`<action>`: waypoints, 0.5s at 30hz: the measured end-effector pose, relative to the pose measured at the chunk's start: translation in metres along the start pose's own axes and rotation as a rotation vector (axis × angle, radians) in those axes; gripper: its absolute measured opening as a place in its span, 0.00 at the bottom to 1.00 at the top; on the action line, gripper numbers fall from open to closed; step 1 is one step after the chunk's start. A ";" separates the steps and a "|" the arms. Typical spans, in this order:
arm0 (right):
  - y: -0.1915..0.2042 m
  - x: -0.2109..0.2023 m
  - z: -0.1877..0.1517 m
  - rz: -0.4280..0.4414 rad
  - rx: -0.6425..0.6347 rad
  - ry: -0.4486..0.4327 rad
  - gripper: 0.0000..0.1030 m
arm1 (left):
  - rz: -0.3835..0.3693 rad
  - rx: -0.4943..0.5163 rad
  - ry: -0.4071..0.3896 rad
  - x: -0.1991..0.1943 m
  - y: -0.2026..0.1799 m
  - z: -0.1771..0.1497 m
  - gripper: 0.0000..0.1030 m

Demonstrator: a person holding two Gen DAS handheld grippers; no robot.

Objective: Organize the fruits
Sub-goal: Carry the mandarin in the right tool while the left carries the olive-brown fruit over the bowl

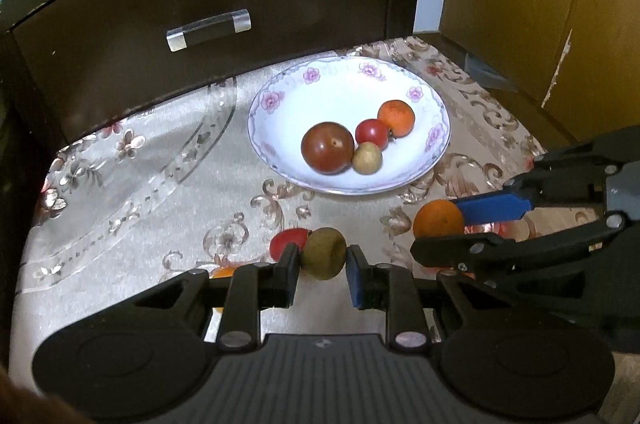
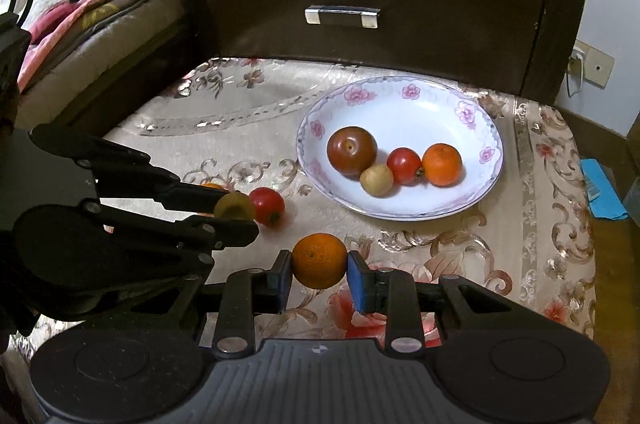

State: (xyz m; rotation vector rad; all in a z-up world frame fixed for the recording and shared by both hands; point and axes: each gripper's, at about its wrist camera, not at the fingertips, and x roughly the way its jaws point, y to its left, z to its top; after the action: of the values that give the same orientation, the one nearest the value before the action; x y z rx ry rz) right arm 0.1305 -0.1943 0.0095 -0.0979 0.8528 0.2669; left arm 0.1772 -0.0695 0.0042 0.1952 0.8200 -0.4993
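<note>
My left gripper is shut on a brown-green kiwi, held just above the cloth; from the right wrist view the same kiwi sits between the left fingers. My right gripper is shut on a small orange, also seen from the left wrist as the orange. A white flowered plate holds a dark red tomato, a small red tomato, an orange fruit and a pale round fruit. A red tomato lies on the cloth beside the kiwi.
A dark wooden drawer front with a clear handle stands right behind the plate. Another orange fruit lies half hidden under my left finger. The surface is a flowered cloth; bedding lies at the left, a wooden cabinet at the right.
</note>
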 end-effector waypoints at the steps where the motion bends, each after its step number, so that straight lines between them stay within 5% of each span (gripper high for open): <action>1: 0.000 0.000 0.000 -0.003 0.002 -0.002 0.23 | 0.005 0.004 -0.003 0.000 -0.001 0.002 0.32; 15: -0.010 -0.003 0.012 -0.049 0.043 -0.046 0.23 | 0.021 -0.026 -0.042 0.005 -0.001 0.027 0.32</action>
State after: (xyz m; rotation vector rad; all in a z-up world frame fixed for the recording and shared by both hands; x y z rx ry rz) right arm 0.1404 -0.2024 0.0195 -0.0722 0.8087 0.2043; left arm 0.1972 -0.0816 0.0182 0.1691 0.7826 -0.4710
